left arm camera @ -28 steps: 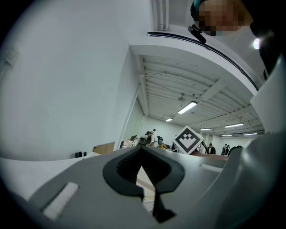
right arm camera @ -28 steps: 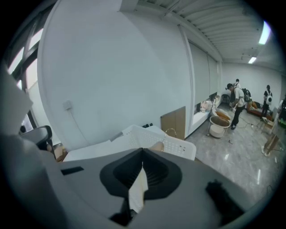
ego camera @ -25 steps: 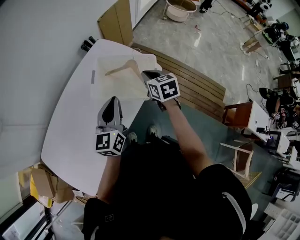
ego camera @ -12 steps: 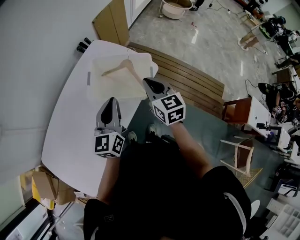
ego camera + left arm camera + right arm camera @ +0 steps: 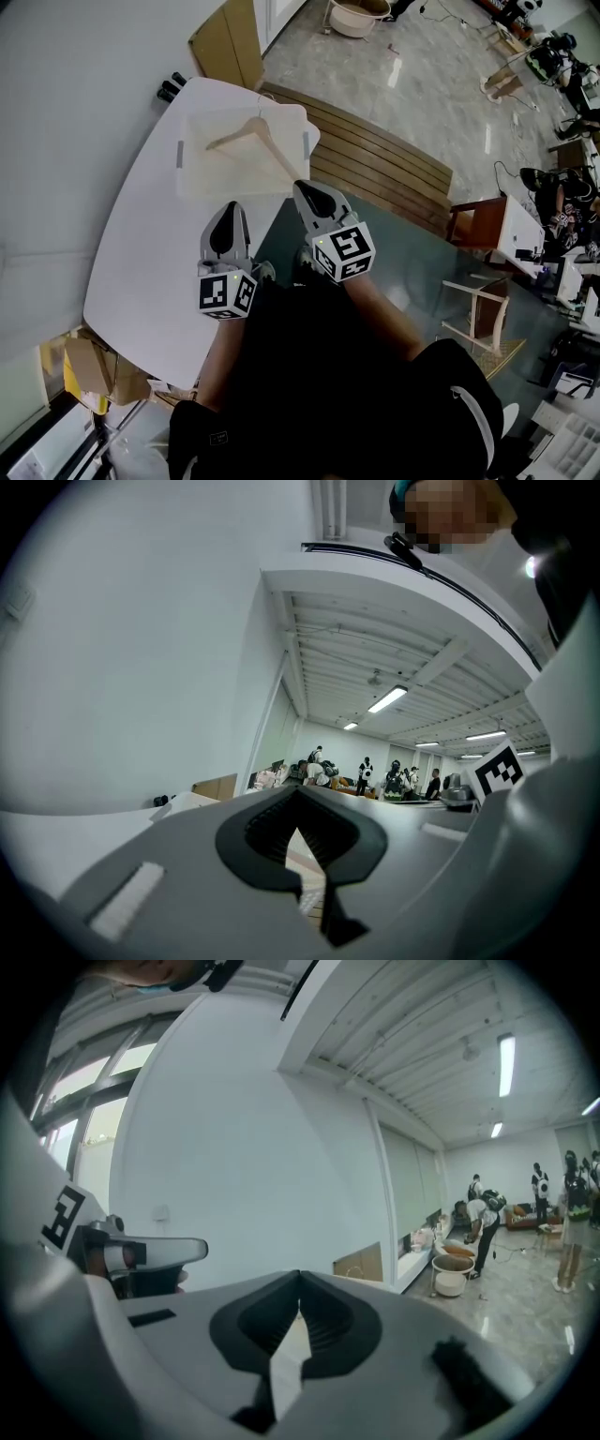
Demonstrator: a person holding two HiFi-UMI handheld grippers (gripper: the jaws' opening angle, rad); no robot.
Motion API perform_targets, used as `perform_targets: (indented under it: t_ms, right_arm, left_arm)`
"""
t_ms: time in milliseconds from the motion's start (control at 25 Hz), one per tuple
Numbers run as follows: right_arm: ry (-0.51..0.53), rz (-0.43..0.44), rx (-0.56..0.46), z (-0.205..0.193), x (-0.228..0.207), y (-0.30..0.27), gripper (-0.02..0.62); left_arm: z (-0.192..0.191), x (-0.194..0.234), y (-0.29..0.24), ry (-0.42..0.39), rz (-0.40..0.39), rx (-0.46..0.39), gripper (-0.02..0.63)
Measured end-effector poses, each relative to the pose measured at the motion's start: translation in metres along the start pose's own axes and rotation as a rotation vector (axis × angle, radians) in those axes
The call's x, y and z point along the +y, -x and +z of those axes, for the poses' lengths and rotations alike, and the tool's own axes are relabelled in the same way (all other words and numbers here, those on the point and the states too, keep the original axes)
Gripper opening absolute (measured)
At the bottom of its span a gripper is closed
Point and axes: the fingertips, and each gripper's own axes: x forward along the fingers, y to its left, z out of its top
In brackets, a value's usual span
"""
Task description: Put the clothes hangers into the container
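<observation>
Under and ahead of the left fingers, a white tabletop (image 5: 131,262), rounded at the corners. At its far end, beyond both sets of fingertips, a pale shallow container (image 5: 192,183), open on top. Inside it, one wooden clothes hanger (image 5: 258,134), lying flat, hook pointing away from the fingers, nearer arm slanting toward the right fingertips and ending just ahead of them. Smaller still, the left gripper (image 5: 229,208), level over the tabletop and short of the container's near rim, fingers pressed together on nothing. Beside it, at the container's near right corner, the right gripper (image 5: 304,187), fingers likewise pressed together with nothing between them, seemingly clear of the hanger. Judged from this: placing step done for the one hanger in sight, no second hanger seen outside the container. Next move, given more hangers to fetch: turn toward one, spread the fingers, pinch it at the neck or an arm, carry it over the rim. No brand, label or readable writing anywhere; only black-and-white square patterns on the left marker cube (image 5: 227,292) and right marker cube (image 5: 344,251), behind the fingers.
</observation>
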Motion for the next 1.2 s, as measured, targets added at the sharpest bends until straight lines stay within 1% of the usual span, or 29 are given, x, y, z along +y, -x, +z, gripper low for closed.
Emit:
perform_targets:
  t_ms: [200, 360, 600, 1200]
  right_arm:
    - [0.013, -0.04, -0.008, -0.008, -0.009, 0.009, 0.017]
    - [0.016, -0.041, -0.019, -0.009, -0.013, 0.019, 0.015]
    - [0.003, -0.057, -0.01, -0.009, -0.018, 0.02, 0.015]
    - [0.003, 0.013, -0.021, -0.008, -0.006, 0.009, 0.015]
  left_arm:
    - [-0.009, 0.0, 0.003, -0.004, 0.003, 0.018, 0.003]
    - [-0.013, -0.004, 0.005, -0.004, -0.008, 0.034, 0.003]
    - [-0.012, -0.002, 0.003, 0.001, -0.011, 0.03, 0.003]
    - [-0.015, 0.004, -0.008, 0.009, -0.011, 0.035, 0.003]
